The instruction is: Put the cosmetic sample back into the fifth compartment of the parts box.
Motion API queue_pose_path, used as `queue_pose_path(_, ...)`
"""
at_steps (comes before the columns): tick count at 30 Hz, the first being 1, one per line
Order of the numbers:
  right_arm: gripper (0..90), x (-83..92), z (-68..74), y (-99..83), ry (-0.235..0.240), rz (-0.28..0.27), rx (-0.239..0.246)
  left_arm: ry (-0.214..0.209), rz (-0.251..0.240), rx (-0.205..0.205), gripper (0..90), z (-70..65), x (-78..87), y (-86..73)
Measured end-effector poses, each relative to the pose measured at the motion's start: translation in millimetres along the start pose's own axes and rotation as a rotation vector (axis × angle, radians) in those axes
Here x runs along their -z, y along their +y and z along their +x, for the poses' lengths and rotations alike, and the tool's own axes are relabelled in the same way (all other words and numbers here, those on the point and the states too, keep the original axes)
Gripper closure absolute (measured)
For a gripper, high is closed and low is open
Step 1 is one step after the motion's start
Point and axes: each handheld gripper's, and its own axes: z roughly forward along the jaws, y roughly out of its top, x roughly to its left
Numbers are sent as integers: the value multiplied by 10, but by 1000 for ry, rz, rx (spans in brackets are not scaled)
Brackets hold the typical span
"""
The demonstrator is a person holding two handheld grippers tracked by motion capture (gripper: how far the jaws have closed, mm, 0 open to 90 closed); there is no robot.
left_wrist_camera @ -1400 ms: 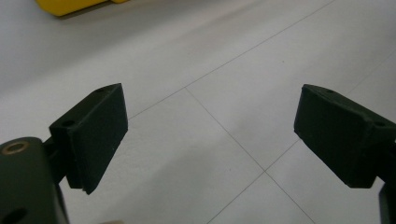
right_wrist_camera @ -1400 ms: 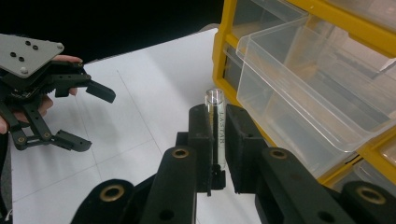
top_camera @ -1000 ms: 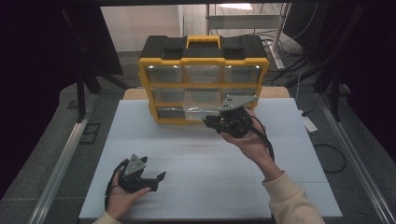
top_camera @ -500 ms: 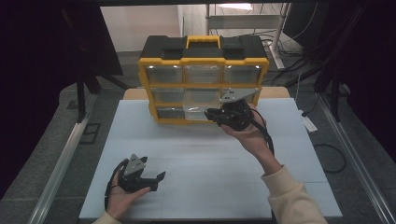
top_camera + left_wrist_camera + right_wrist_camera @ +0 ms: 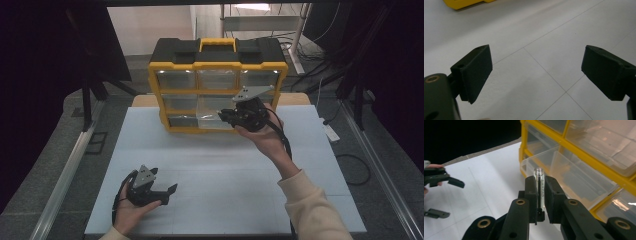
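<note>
Nearest me, my left gripper is idling close to the near left corner of the table, jaws spread wide and grasping nothing; in the left gripper view its two pads are standing well apart over bare white surface, with a sliver of the yellow organizer at the top edge. Farther out, I am holding my right gripper up toward the far edge, just in front of the organizer, which is sitting at the middle of that edge. Its jaws are clenched on a small clear vial, which is standing upright between them with its open mouth poking above the pads. Just beyond the vial, one clear drawer in the lower row is standing pulled out, and as far as I can tell it is empty. I am judging the job as well past halfway: the vial is picked up and carried to the organizer, and the drawer is already open. What is left, as I read it, is moving the vial over the drawer, letting go, and probably pushing the drawer shut.
</note>
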Motion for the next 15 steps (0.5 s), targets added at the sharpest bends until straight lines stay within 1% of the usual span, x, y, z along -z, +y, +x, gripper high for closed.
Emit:
queue_pose_path(12, 814, -181, -188, 116, -47, 29, -19, -1, -3, 1, 107, 4, 4, 0)
queue_pose_path(15, 813, -224, -225, 138, -50, 38, -28, -1, -2, 1, 107, 6, 1, -1)
